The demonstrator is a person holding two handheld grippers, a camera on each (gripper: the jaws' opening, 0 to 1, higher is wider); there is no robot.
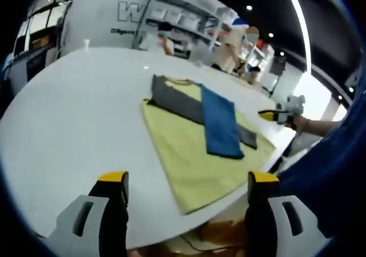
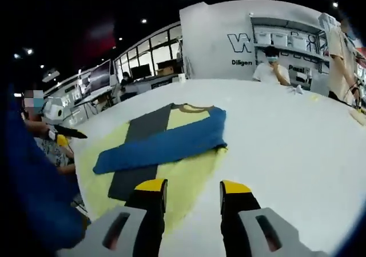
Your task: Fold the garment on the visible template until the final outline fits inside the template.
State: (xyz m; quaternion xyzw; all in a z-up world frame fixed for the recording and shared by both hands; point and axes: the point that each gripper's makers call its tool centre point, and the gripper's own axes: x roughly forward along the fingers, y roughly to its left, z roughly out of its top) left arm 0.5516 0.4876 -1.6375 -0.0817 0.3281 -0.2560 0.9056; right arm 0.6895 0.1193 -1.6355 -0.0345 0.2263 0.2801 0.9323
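White table point(image 1: 74, 108) in the left gripper view, carrying a yellow-green garment point(image 1: 191, 154) spread flat near the table's edge. A grey sleeve point(image 1: 177, 100) is folded across it and a blue sleeve point(image 1: 220, 123) lies over the grey one, crossing it. Left tool point(image 1: 187, 180) at the bottom, yellow-tipped jaws wide apart, nothing between them, held over bare table short of the garment. The other tool point(image 1: 280, 115) comes in from the right, beside the table edge, in a person's hand; whether it is apart or together cannot be told here. Shelving point(image 1: 183, 20) and people behind.

Right gripper view: same garment point(image 2: 189, 180) on the table point(image 2: 286, 137), blue sleeve point(image 2: 166, 145) lying over the grey sleeve point(image 2: 137, 154). Right tool point(image 2: 193, 188) with jaws apart, clamped on nothing, tips just at the garment's near hem. Left tool point(image 2: 63, 132) visible at the left, off the table edge. No template outline can be made out.
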